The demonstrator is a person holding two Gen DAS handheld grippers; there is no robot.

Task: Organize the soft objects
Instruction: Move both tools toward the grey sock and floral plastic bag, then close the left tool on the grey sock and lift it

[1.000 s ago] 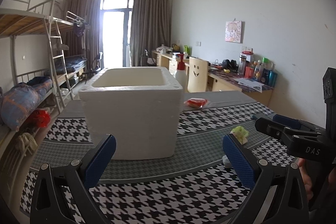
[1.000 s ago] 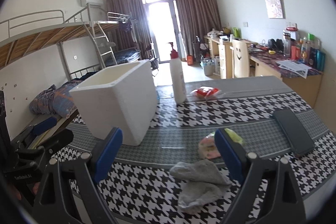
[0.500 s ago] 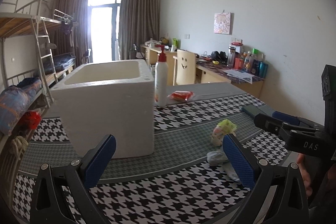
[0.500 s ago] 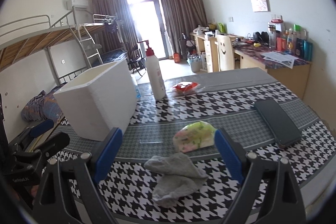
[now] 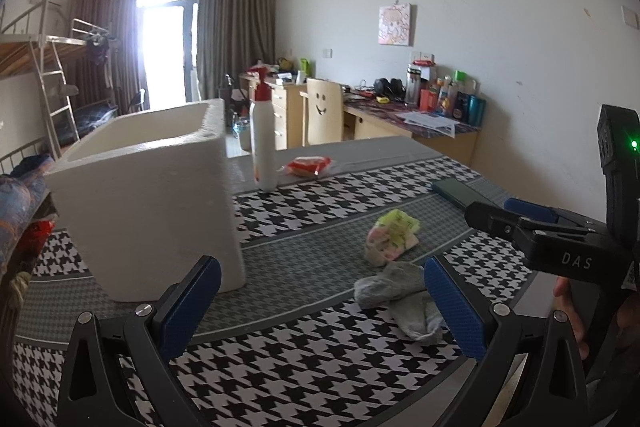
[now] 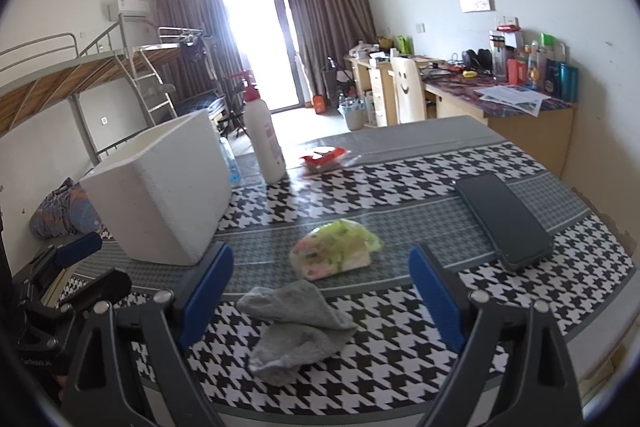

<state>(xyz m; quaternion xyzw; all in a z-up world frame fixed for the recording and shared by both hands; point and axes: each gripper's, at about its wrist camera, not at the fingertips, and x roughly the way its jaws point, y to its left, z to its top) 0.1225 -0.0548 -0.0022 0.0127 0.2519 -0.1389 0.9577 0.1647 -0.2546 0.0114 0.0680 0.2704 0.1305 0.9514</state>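
Left wrist view: the left gripper hangs over the houndstooth-patterned tablecloth with its blue-padded jaws spread wide and nothing between them. Past its right finger lies a crumpled grey sock, and just beyond that a bunched yellow-and-pink cloth; whether the two touch I cannot tell. An open white foam box stands to the left, well apart from both. A white pump bottle with a red top and a red snack packet sit farther back. The right gripper shows from the side at the right edge.

Right wrist view: the right gripper is also spread wide and empty, with the grey sock lying on the table between and below its pads, untouched. The yellow-and-pink cloth lies just behind it, the foam box to the left, a dark flat phone to the right.

Both soft pieces look light and limp; they should fold and sag when lifted. A pinch on a raised fold near the sock's middle seems the best hold.
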